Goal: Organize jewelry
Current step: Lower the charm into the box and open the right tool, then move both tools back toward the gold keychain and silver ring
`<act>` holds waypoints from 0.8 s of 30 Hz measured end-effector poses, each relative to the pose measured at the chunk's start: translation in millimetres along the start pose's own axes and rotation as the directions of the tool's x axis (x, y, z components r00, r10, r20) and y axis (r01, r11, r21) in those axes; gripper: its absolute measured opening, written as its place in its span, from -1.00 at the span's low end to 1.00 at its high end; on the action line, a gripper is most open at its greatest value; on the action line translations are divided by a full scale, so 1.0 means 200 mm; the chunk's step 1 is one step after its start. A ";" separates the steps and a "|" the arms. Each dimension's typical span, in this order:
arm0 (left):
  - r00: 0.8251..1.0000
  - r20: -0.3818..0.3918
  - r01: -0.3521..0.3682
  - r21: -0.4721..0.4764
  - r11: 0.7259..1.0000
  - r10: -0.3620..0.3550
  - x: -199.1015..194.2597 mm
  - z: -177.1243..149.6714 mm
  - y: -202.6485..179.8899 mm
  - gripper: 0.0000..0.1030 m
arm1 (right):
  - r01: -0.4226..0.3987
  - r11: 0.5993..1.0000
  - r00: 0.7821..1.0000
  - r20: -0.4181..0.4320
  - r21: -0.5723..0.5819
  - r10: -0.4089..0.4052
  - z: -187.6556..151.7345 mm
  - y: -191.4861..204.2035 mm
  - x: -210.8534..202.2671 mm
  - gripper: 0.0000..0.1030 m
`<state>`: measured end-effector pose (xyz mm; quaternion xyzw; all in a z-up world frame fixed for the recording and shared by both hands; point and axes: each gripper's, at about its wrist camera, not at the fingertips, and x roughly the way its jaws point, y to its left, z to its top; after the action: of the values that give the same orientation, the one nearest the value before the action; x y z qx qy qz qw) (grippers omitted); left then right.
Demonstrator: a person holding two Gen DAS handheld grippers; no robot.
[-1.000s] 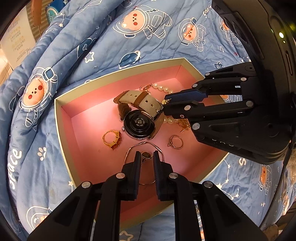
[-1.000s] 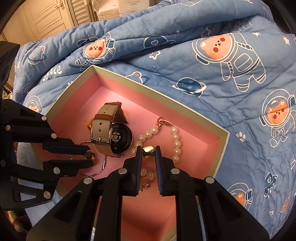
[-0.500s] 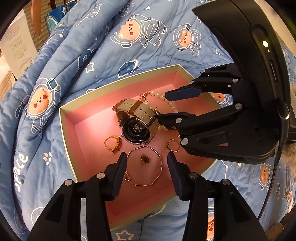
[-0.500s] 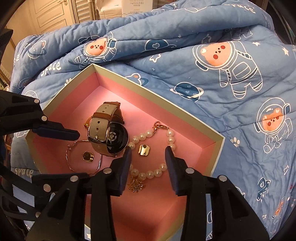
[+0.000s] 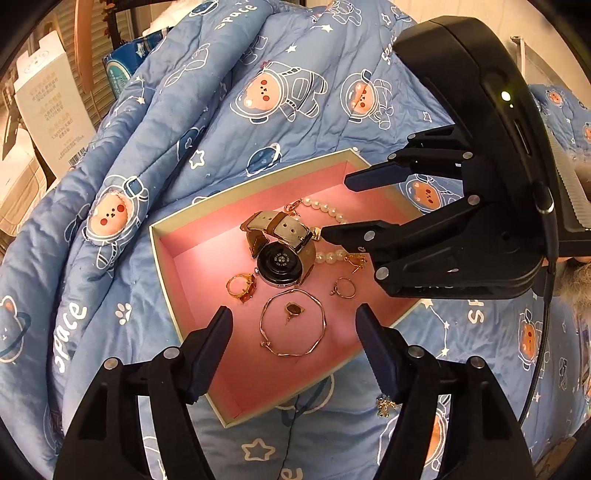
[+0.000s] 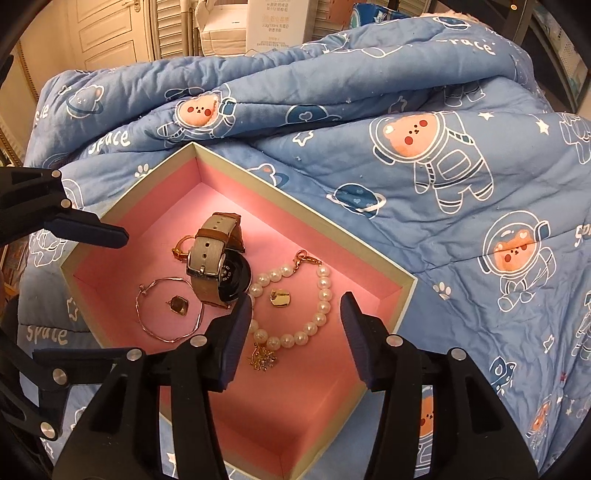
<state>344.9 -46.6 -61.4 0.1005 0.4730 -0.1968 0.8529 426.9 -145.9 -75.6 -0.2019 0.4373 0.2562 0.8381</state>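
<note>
A pink-lined box [image 5: 168, 266] [image 6: 369, 243] lies on a blue quilt. In it are a watch [image 5: 279, 260] [image 6: 218, 266], a pearl bracelet [image 5: 327, 206] [image 6: 321, 295], a thin gold bangle [image 5: 295, 326] [image 6: 166, 314] around a dark square earring [image 5: 294, 308] [image 6: 178, 304], a gold square earring [image 6: 279, 297], a gold ring with a red stone [image 5: 242, 288], a small hoop [image 5: 343, 288] and a gold charm [image 6: 263, 356]. My left gripper [image 5: 293, 328] is open and empty above the bangle. My right gripper [image 6: 295, 315] [image 5: 340, 206] is open and empty above the pearls.
The blue bear-print quilt [image 6: 406, 110] rises in folds behind the box. A small gold trinket [image 5: 386, 404] lies on the quilt outside the box's near edge. White cartons [image 5: 48, 107] and a cupboard door [image 6: 107, 33] stand in the background.
Both grippers opened, let go of the earrings they held and drew back upward. The dark earring now lies inside the bangle and the gold one inside the pearl loop.
</note>
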 end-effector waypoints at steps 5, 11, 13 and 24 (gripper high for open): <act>0.999 0.037 -0.008 -0.010 1.000 0.008 -0.07 -0.03 -0.02 0.46 | 0.003 0.999 0.998 0.061 0.047 -0.005 -0.07 -0.03 -0.13 0.39; 0.997 0.070 -0.015 -0.013 1.000 0.016 -0.14 -0.08 -0.06 0.56 | -0.029 0.994 0.993 0.114 0.108 0.017 -0.16 -0.02 -0.26 0.39; 0.996 0.084 -0.016 -0.016 1.000 0.017 -0.15 -0.09 -0.07 0.59 | -0.041 0.991 0.991 0.130 0.124 0.025 -0.21 -0.01 -0.30 0.39; 0.990 0.140 -0.004 -0.129 0.992 0.023 -0.22 -0.32 -0.10 0.66 | -0.101 0.976 0.982 0.174 0.193 0.067 -0.44 0.16 -0.42 0.39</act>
<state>266.5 -30.8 -58.8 0.0344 0.4225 -0.1668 0.8902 311.7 -191.3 -55.6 -0.0751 0.3974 0.2620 0.8762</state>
